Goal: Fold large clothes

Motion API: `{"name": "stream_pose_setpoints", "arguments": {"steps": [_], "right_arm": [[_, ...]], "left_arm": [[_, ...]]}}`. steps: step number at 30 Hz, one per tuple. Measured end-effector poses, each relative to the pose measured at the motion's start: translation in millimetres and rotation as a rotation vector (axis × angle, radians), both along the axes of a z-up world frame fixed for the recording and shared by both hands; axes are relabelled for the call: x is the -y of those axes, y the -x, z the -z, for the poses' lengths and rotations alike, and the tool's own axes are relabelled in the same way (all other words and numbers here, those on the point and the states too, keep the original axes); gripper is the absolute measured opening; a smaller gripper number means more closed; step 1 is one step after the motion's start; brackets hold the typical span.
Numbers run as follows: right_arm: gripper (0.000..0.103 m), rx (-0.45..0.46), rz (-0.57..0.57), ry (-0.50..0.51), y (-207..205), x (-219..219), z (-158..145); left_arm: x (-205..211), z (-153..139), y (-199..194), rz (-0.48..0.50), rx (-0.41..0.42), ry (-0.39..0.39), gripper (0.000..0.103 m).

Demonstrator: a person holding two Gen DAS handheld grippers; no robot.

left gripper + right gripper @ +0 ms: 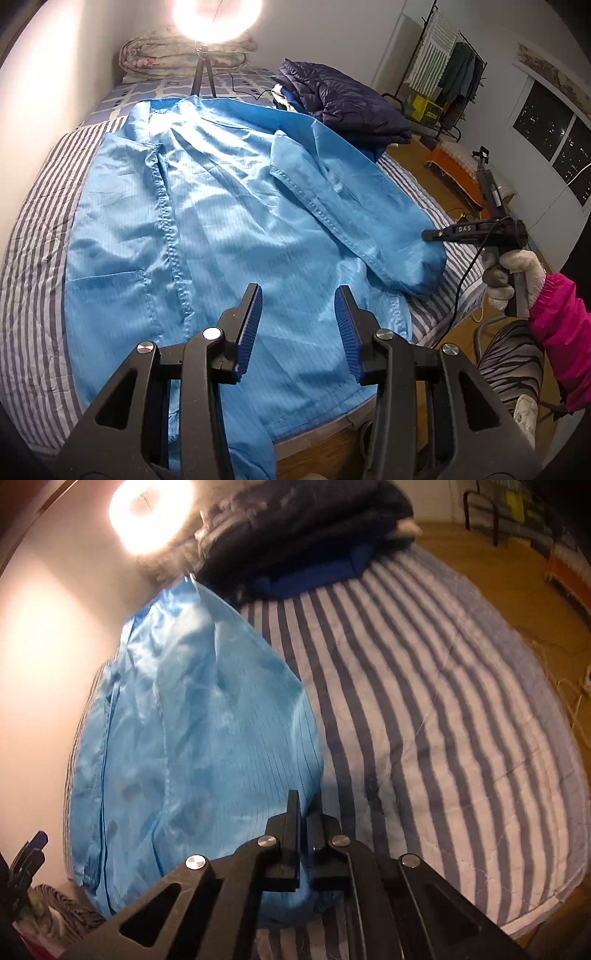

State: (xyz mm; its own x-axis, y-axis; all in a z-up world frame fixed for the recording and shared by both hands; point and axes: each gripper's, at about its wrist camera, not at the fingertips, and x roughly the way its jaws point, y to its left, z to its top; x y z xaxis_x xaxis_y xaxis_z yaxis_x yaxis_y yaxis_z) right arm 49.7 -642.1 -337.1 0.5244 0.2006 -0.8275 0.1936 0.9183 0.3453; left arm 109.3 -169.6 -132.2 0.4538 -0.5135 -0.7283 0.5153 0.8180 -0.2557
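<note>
The blue coat (229, 221) lies spread, barely folded: the right gripper (306, 805) pinches its sleeve cuff (417, 266); the left gripper (299, 314) hovers above the hem, jaws apart.

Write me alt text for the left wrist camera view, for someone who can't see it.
An open left gripper hovers over a shiny light blue coat spread flat on a grey-and-white striped bedspread. At right, the right gripper, held by a white-gloved hand, meets the coat's sleeve cuff. A folded dark navy puffer jacket and a glowing ring light lie beyond.
</note>
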Motion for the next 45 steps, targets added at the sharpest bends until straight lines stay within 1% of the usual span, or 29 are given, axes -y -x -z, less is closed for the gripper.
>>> {"name": "stream_pose_setpoints", "arguments": {"steps": [1, 3, 4, 6, 8, 10, 11, 12, 14, 16, 18, 21, 23, 25, 26, 27, 28, 29, 31, 34, 36, 37, 38, 39, 40, 44, 45], "right_arm": [[0.0, 0.019, 0.012, 0.038, 1.7, -2.9, -8.1], [0.0, 0.076, 0.021, 0.162, 6.7, -13.9, -33.0], [0.0, 0.095, 0.021, 0.205, 7.6, -17.4, -42.1], [0.0, 0.161, 0.025, 0.346, 12.2, -31.7, -73.4], [0.0, 0.228, 0.025, 0.452, 15.6, -44.9, -100.9], [0.0, 0.311, -0.003, 0.514, 20.5, -63.8, -127.8], [0.0, 0.353, -0.038, 0.529, 24.4, -77.4, -140.0], [0.0, 0.388, -0.09, 0.543, 28.0, -93.7, -148.6], [0.0, 0.418, -0.188, 0.562, 34.1, -124.7, -153.9], [0.0, 0.405, -0.29, 0.548, 37.8, -155.1, -147.3], [0.0, 0.36, -0.403, 0.516, 42.5, -188.3, -128.2], [0.0, 0.298, -0.521, 0.432, 54.0, -221.9, -97.1], [0.0, 0.278, -0.583, 0.384, 58.8, -241.3, -79.4], [0.0, 0.244, -0.626, 0.309, 60.6, -258.9, -61.7], [0.004, 0.218, -0.669, 0.254, 60.4, -268.9, -51.9], [0.006, 0.208, -0.697, 0.225, 61.9, -275.3, -45.7], [0.027, 0.199, -0.722, 0.214, 66.5, -281.3, -41.0], [0.038, 0.199, -0.745, 0.206, 71.0, -285.2, -39.0], [0.039, 0.223, -0.768, 0.183, 80.5, -283.0, -43.0], [0.041, 0.237, -0.735, 0.103, 80.2, -255.8, -55.0], [0.043, 0.245, -0.656, 0.04, 73.1, -221.1, -62.2], [0.043, 0.247, -0.62, 0.028, 69.4, -209.0, -63.7], [0.044, 0.244, -0.56, 0.012, 64.6, -188.9, -65.0], [0.045, 0.239, -0.509, -0.008, 59.9, -169.6, -65.0], [0.046, 0.233, -0.47, -0.028, 56.0, -152.7, -63.1], [0.046, 0.199, -0.35, -0.069, 37.4, -104.0, -54.5], [0.046, 0.193, -0.324, -0.082, 31.7, -93.3, -51.8]], "left_arm": [[-1.9, -0.4, -0.6, -0.001, 0.001, -0.002, 0.041], [-6.3, -0.9, -1.5, 0.0, 0.003, -0.003, 0.041], [-7.9, -1.1, -1.8, 0.0, 0.005, -0.004, 0.041], [-12.4, -1.4, -2.9, -0.005, 0.008, -0.002, 0.041], [-16.6, -1.3, -4.4, -0.015, 0.005, 0.011, 0.041], [-20.6, -1.6, -4.5, -0.026, 0.006, 0.02, 0.041], [-23.2, -1.8, -4.9, -0.033, 0.006, 0.025, 0.041], [-25.4, -1.8, -5.0, -0.037, 0.006, 0.029, 0.041], [-31.5, -1.7, -6.6, -0.053, 0.001, 0.038, 0.041], [-39.0, -0.5, -9.6, -0.073, -0.011, 0.045, 0.041], [-44.4, 0.5, -11.0, -0.086, -0.019, 0.049, 0.041], [-52.7, 6.3, -15.4, -0.098, -0.049, 0.064, 0.041], [-58.9, 13.1, -21.2, -0.114, -0.086, 0.088, 0.041], [-64.7, 19.0, -27.3, -0.143, -0.12, 0.119, 0.041], [-67.8, 21.8, -29.7, -0.16, -0.134, 0.132, 0.041], [-70.6, 24.1, -31.9, -0.174, -0.145, 0.14, 0.041], [-72.9, 26.5, -33.8, -0.186, -0.155, 0.144, 0.041], [-74.7, 29.3, -35.6, -0.193, -0.168, 0.147, 0.041], [-74.1, 33.8, -37.0, -0.195, -0.188, 0.146, 0.041], [-68.5, 41.7, -34.7, -0.187, -0.217, 0.139, 0.041], [-61.3, 47.1, -30.4, -0.164, -0.245, 0.146, 0.041], [-55.1, 50.7, -26.2, -0.143, -0.264, 0.148, 0.041], [-49.7, 53.9, -22.7, -0.124, -0.279, 0.145, 0.041], [-45.4, 56.4, -19.9, -0.111, -0.293, 0.142, 0.045], [-39.9, 60.1, -16.5, -0.097, -0.315, 0.142, 0.051], [-20.4, 75.5, -8.1, -0.047, -0.41, 0.184, 0.052], [-16.2, 78.2, -6.7, -0.038, -0.414, 0.185, 0.052]]}}
